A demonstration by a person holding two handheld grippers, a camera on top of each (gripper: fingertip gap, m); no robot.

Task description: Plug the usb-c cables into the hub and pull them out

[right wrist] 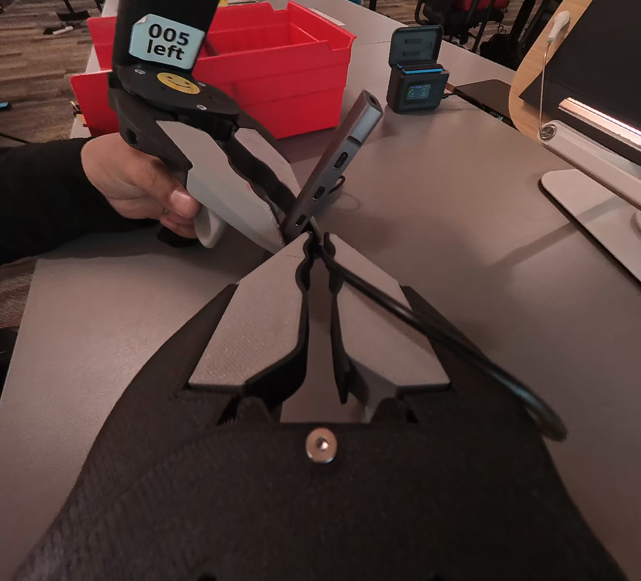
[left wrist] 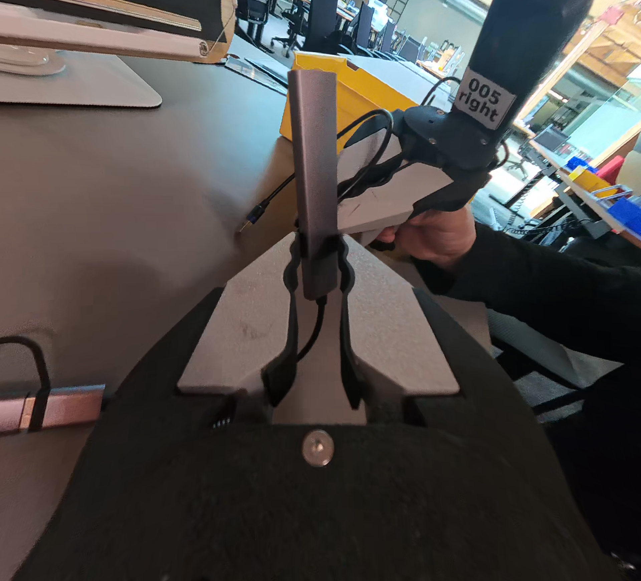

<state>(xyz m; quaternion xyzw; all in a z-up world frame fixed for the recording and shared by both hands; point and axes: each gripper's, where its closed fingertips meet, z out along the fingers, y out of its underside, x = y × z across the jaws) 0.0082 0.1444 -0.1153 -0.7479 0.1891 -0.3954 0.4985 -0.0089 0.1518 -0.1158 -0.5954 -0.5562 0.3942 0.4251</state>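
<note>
- Above the grey desk (right wrist: 451, 252), at the centre of both views, the left gripper (left wrist: 319, 252) is closed on the lower end of the grey hub (left wrist: 314, 161) and holds it upright, clear of the desk top.
- In the right wrist view the hub (right wrist: 333, 175) leans toward 1 o'clock and shows three sockets along its side; the upper two look empty.
- The right gripper (right wrist: 317, 245) is closed on a black cable (right wrist: 433, 331) at its tip, which meets the hub at the lowest socket. Whether the plug is seated cannot be told; the fingers hide the joint.
- The cable loops back to 4 o'clock past the gripper body.
- A second cable end (left wrist: 255, 217), with a bare plug, lies or hangs loose at 9 o'clock from the hub in the left wrist view.
- Judgement: one plug is at or in the hub; the loose cable remains to be plugged in, and the pulling out is still to do.
- A red bin (right wrist: 277, 71) stands behind at 12 o'clock.
</note>
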